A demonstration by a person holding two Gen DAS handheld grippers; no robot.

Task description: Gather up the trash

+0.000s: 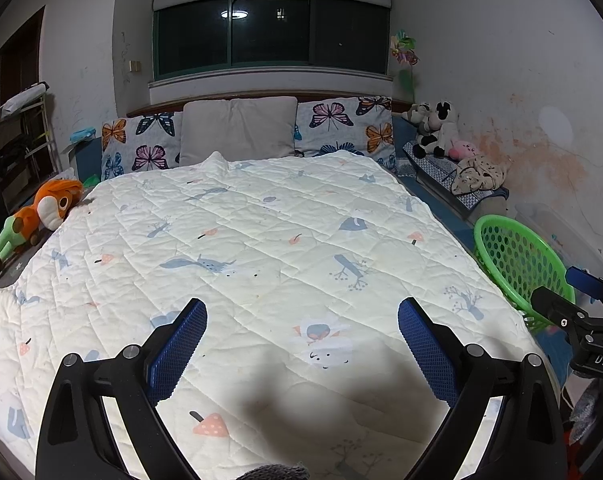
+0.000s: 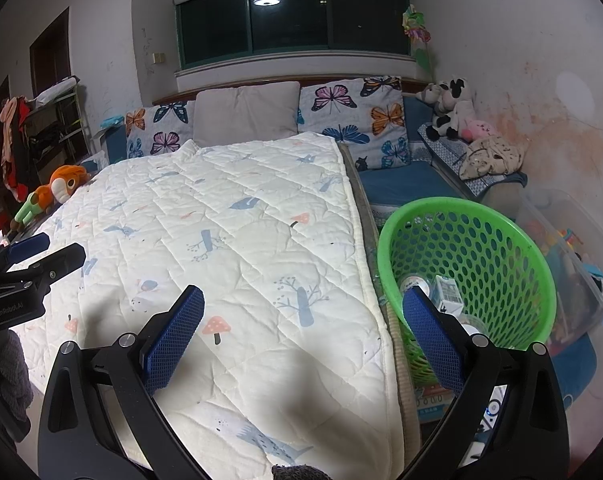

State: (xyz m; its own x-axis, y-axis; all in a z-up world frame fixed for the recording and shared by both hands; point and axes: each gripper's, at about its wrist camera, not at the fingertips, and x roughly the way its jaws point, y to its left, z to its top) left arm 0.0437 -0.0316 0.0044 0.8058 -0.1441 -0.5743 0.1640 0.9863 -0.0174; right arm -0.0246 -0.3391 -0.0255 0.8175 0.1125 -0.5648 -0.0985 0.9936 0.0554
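1. The left gripper [image 1: 301,320] hangs over the foot end of the bed, its blue-padded fingers spread wide apart with nothing between them; only the quilt [image 1: 261,240] lies below.
2. The right gripper [image 2: 303,308] is likewise spread wide and holds nothing. It sits over the right edge of the bed, its left finger above the quilt and its right finger in front of the green basket [image 2: 501,216].
3. The green basket stands beside the bed's right edge, near the foot end, next to a clear plastic bin [image 2: 573,216] by the wall.
4. Trash lies in the bottom of the basket: a small white carton [image 2: 447,292] and round white pieces beside it, which are too hidden to name.
5. The quilt, cream with printed trees, mushrooms and animals, covers most of the bed.
6. At the head edge lean two butterfly pillows [image 1: 341,128] with a grey pillow [image 1: 239,130] between them.
7. An orange plush toy [image 1: 41,212] lies on the bed's left edge.
8. A black-and-white plush cow [image 1: 437,128] sits at the far right corner near the wall.
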